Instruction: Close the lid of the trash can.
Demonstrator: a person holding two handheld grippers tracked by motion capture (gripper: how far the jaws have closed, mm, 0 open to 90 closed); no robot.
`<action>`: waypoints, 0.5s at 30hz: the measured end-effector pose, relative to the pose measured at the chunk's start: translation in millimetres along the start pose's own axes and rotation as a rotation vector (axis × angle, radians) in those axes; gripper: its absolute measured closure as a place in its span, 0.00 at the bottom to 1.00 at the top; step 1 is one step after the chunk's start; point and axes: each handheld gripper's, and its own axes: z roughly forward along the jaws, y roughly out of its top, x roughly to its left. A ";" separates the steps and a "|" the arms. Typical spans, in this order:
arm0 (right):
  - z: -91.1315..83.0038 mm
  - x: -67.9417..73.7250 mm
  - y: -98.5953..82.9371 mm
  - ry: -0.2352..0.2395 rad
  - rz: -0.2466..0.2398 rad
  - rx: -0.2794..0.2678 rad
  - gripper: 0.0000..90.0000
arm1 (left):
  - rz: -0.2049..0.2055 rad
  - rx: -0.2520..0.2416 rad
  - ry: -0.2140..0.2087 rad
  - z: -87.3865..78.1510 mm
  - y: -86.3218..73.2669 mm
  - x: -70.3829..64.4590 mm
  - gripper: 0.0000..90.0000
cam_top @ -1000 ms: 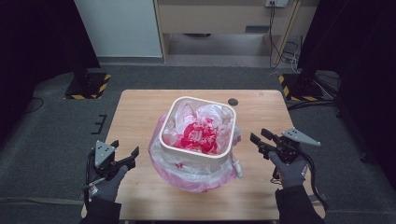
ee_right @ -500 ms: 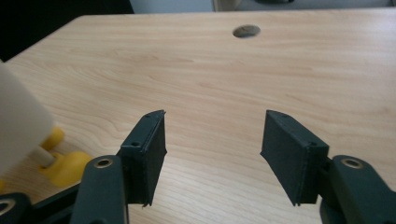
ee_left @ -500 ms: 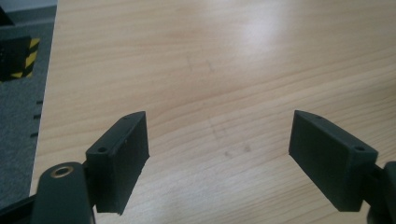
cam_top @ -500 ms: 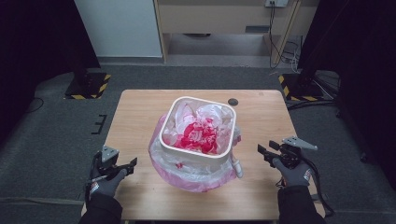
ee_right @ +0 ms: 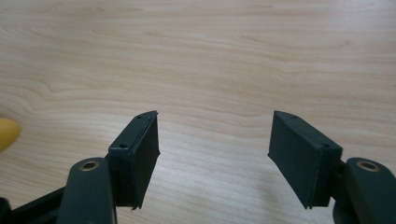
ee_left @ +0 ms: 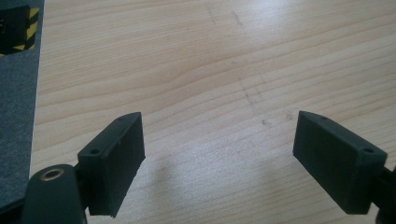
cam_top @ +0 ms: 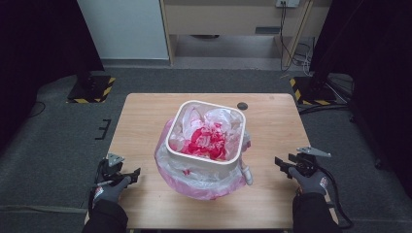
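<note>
A white square bin [cam_top: 206, 158] stands mid-table, lined with a pink-tinted plastic bag [cam_top: 194, 182] that spills over its rim and down its sides. Red and white crumpled stuff [cam_top: 206, 138] lies inside. My left gripper [cam_top: 132, 174] is low at the table's near left, apart from the bag, and my left gripper [ee_left: 219, 126] is open over bare wood. My right gripper [cam_top: 282, 163] sits at the near right of the bin. In its own view my right gripper [ee_right: 215, 121] is open with nothing between the jaws.
A small dark round object [cam_top: 242, 106] lies on the wooden table [cam_top: 277, 121] behind the bin. A blurred yellow thing [ee_right: 7, 133] shows at the left edge of the right gripper view. Grey floor [cam_top: 53, 141] surrounds the table; yellow-black striped stand bases [cam_top: 92, 90] sit at the back.
Both grippers have drawn back toward the near edge of the table and sunk lower over the wood. The bin and bag have not moved.
</note>
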 end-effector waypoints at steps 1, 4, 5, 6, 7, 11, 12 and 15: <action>1.1 -1.5 -1.2 -0.004 0.004 0.006 0.36 | -0.003 0.006 -0.002 0.9 -0.6 0.4 0.17; 3.2 -5.6 -4.2 -0.022 0.006 0.025 0.34 | -0.007 0.023 -0.004 3.6 -2.2 1.0 0.16; 4.0 -7.0 -5.0 -0.027 0.002 0.028 0.34 | -0.006 0.033 -0.003 4.6 -2.8 0.9 0.15; 4.9 -8.4 -5.9 -0.034 -0.006 0.031 0.34 | -0.004 0.044 0.000 5.4 -3.2 0.7 0.15; 5.1 -7.9 -6.7 -0.032 0.011 0.038 0.33 | 0.000 0.052 0.003 6.2 -3.6 0.6 0.15; 7.7 -10.6 -9.1 -0.043 -0.023 0.050 0.32 | 0.008 0.079 0.007 8.9 -5.0 1.3 0.14; 8.7 -10.7 -9.9 -0.048 -0.026 0.056 0.32 | 0.009 0.084 0.008 9.8 -5.4 1.5 0.13; 11.5 -13.2 -12.7 -0.061 -0.034 0.067 0.31 | -0.006 0.079 0.011 12.1 -6.3 2.9 0.11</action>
